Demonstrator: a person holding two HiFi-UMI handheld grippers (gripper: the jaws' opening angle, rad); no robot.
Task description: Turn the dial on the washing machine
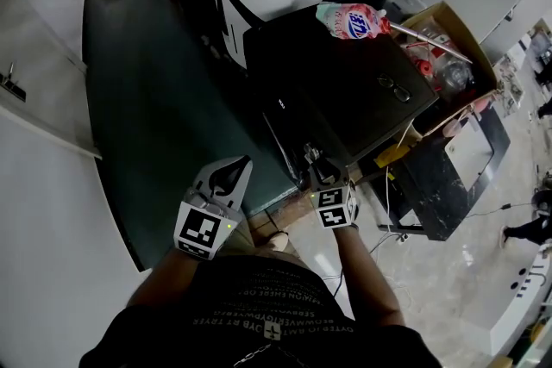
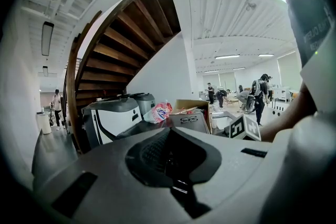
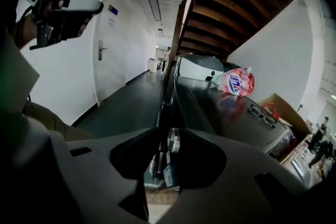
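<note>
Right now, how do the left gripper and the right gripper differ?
The left gripper has its claw shut and empty; the right gripper has its claw open, with the silver dial in the gap. The left gripper is held off to the side of the washing machine, touching nothing; the right gripper is at the machine's front edge. Both point roughly toward the machine.

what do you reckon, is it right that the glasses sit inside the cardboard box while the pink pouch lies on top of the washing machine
Not quite. The glasses lie on the dark top of the washing machine, not inside the cardboard box, as the head view shows. The pink pouch does lie on top of it.
</note>
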